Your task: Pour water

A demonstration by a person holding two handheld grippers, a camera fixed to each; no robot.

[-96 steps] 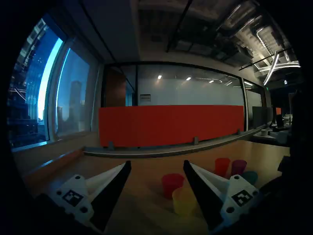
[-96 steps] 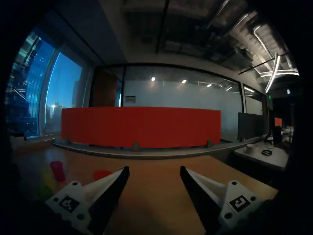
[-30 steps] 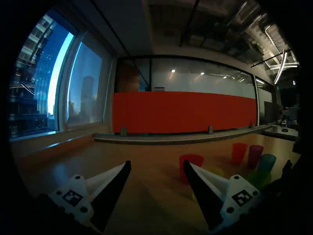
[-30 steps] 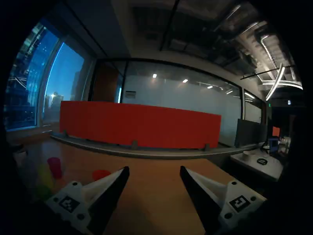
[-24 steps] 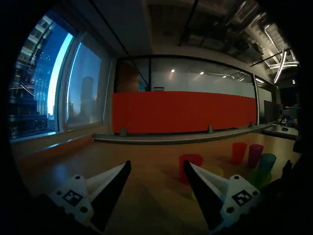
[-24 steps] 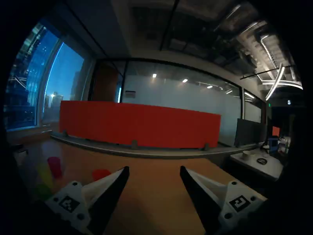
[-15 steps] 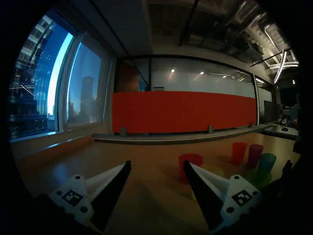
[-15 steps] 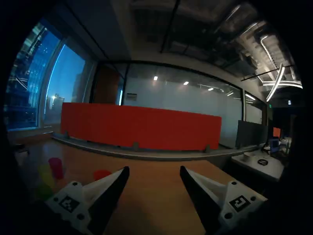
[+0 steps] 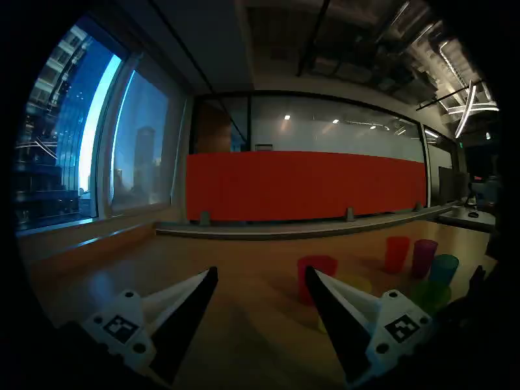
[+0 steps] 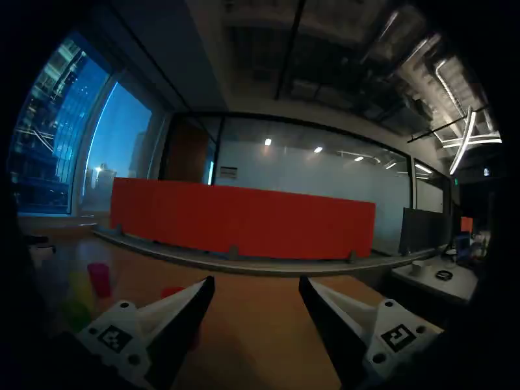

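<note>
Several coloured plastic cups stand on a wooden table (image 9: 260, 260). In the left gripper view a red cup (image 9: 315, 273) sits just beyond the right fingertip, with a yellow cup (image 9: 356, 285) partly hidden behind that finger. Farther right stand an orange-red cup (image 9: 397, 253), a purple cup (image 9: 425, 257), a teal cup (image 9: 444, 269) and a green cup (image 9: 429, 296). My left gripper (image 9: 260, 276) is open and holds nothing. In the right gripper view a magenta cup (image 10: 99, 278), a yellow cup (image 10: 81, 288) and a red cup (image 10: 172, 291) sit at the left. My right gripper (image 10: 257, 286) is open and holds nothing.
A long orange-red divider panel (image 9: 305, 185) runs along the table's far edge. Large windows (image 9: 71, 156) are on the left. Another desk (image 10: 435, 273) with small items stands off to the right, past the table (image 10: 260, 325) edge.
The right gripper has tilted up a little, so the divider and cups sit lower in its view. The left gripper has hardly moved in the last second.
</note>
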